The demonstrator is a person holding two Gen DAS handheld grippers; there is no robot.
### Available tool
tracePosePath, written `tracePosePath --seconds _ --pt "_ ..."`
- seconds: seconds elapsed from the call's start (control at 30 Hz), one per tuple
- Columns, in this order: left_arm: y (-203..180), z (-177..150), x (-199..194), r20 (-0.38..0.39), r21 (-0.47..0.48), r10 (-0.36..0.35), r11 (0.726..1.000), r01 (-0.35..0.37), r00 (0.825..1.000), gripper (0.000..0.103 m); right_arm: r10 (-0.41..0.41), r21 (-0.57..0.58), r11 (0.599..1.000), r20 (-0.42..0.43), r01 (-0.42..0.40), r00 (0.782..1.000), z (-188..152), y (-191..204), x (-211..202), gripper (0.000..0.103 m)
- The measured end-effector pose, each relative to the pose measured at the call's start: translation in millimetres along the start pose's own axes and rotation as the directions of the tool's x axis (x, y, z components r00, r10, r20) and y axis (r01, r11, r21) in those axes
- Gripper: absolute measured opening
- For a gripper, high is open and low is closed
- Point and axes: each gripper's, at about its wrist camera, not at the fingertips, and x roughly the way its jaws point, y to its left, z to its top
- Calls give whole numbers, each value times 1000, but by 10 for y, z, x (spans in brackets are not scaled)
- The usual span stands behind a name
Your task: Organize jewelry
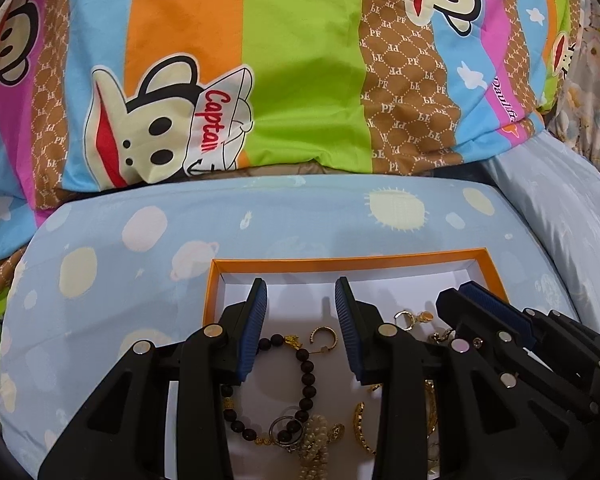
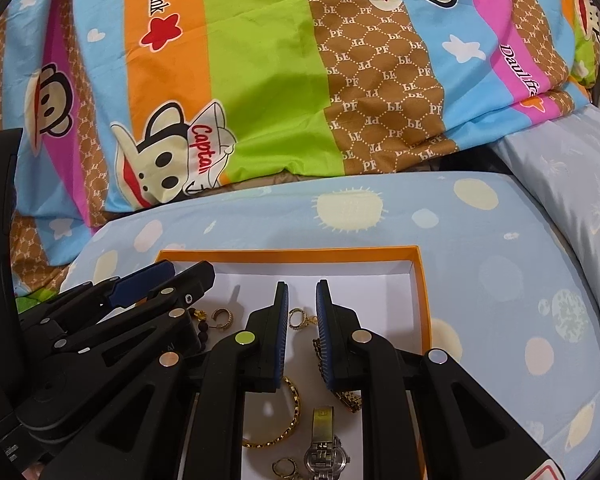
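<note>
An orange box point(image 1: 380, 262) with a white floor lies on a pale blue cushion and holds several pieces of jewelry. My left gripper point(image 1: 300, 292) hangs open over its left half, above a dark bead bracelet point(image 1: 306, 360), a gold hoop earring point(image 1: 323, 334) and a pearl piece point(image 1: 316, 436). Nothing sits between its pads. In the right wrist view the box point(image 2: 300, 254) shows again. My right gripper point(image 2: 302, 286) stands over its right half with a narrow gap between its pads and nothing in it. Below it lie a gold ring earring point(image 2: 297, 316), a gold bangle point(image 2: 291, 412), a silver watch point(image 2: 326, 452) and a gold link bracelet point(image 2: 348, 396). The two grippers are side by side.
A bright striped quilt with cartoon monkeys point(image 1: 300, 80) is heaped behind the cushion point(image 1: 139, 240). A second pale blue pillow point(image 1: 560, 220) lies to the right. The box's far strip of white floor point(image 2: 360, 280) holds no jewelry.
</note>
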Motion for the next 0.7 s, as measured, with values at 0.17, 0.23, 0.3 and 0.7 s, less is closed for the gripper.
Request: tracePosePath --seconds 0.17,0.23,0.3,0.7 --pt "6 -178 -160 10 -5 2 1000 -2 1000 34 3 -2 1000 3 -3 1000 -153 45 -142 15" --pt "3 -199 -191 10 -4 -6 1000 6 1000 34 4 6 1000 30 -4 1000 -176 43 -226 15" --pt "15 -224 -278 21 -13 2 1000 -2 1000 34 1 11 1000 54 -1 999 -211 38 -376 15" --pt "-36 -983 -1190 126 30 11 999 -15 992 47 -54 -43 997 112 59 992 -975 134 -1172 42"
